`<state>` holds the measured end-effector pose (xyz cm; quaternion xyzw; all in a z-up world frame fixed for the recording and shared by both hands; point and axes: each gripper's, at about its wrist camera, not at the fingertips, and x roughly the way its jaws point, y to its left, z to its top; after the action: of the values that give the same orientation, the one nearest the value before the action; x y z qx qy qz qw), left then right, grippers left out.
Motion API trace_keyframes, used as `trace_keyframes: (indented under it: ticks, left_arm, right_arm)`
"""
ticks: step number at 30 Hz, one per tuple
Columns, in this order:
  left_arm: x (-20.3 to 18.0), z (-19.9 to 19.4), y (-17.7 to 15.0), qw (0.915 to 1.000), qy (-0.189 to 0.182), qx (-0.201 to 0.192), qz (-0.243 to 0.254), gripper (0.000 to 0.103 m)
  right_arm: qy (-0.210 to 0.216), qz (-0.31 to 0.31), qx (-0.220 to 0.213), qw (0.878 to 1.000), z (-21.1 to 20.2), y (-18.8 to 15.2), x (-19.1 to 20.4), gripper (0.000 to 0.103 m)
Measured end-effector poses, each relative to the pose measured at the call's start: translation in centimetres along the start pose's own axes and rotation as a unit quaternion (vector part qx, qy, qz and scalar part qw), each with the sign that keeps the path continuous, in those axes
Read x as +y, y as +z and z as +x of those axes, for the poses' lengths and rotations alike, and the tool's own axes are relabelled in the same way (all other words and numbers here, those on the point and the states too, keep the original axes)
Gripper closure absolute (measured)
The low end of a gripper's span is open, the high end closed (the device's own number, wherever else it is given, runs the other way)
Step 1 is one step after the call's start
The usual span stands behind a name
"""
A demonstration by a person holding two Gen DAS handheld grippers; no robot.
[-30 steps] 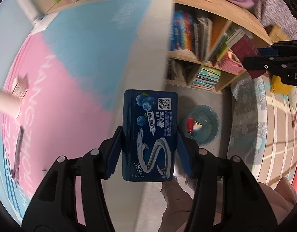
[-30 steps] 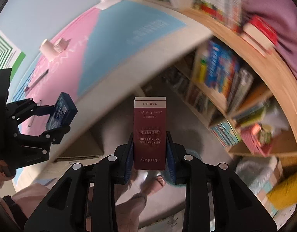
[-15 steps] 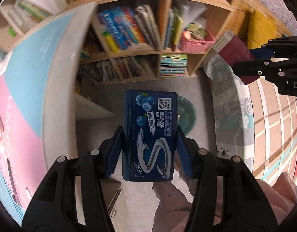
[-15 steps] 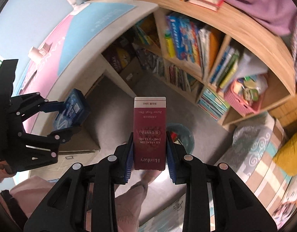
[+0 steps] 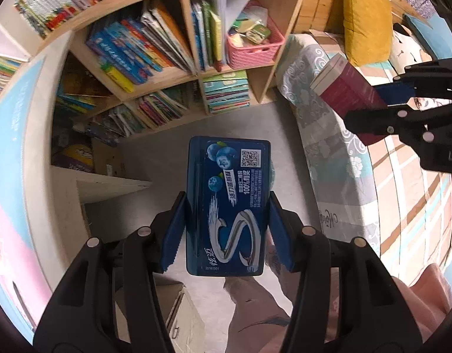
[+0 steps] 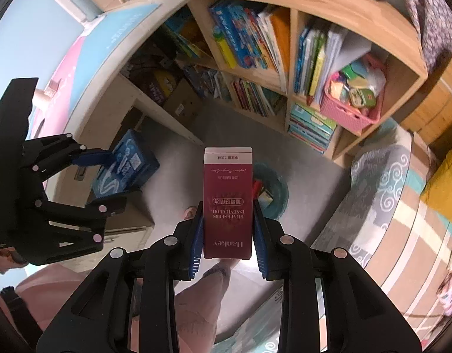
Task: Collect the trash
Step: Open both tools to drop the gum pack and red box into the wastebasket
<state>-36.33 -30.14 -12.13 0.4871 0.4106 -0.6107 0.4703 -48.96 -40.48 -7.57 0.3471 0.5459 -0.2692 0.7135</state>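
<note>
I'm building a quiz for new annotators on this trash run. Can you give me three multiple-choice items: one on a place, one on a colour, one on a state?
1. Where is the teal bin?
A. on the floor under the right gripper
B. on a shelf
C. on the desk

2. What colour is the basket in the bookshelf?
A. green
B. pink
C. black

3. What is the left gripper doing?
A. open, empty
B. shut, empty
C. clamped on the blue gum pack

Answers:
1 A, it shows on the grey floor behind the red box.
2 B, pink lattice walls.
3 C, both pads press on its sides.
</note>
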Motion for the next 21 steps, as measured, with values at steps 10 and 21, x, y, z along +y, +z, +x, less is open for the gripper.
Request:
trace_keyframes:
  ticks: [10, 21]
  left_arm:
    - [-1.5, 1.5, 2.0, 0.9997, -0.005, 0.011, 0.023, 0.051]
    - [-1.9, 1.8, 3.5, 0.9995, 0.001, 0.005, 0.031, 0.024]
  right_arm:
    - [0.011, 0.015, 0.0, 1.0, 0.2, 0.2, -1.7, 0.07]
    - [0.002, 0.037, -0.009, 0.999, -0.3, 0.7, -4.2, 0.046]
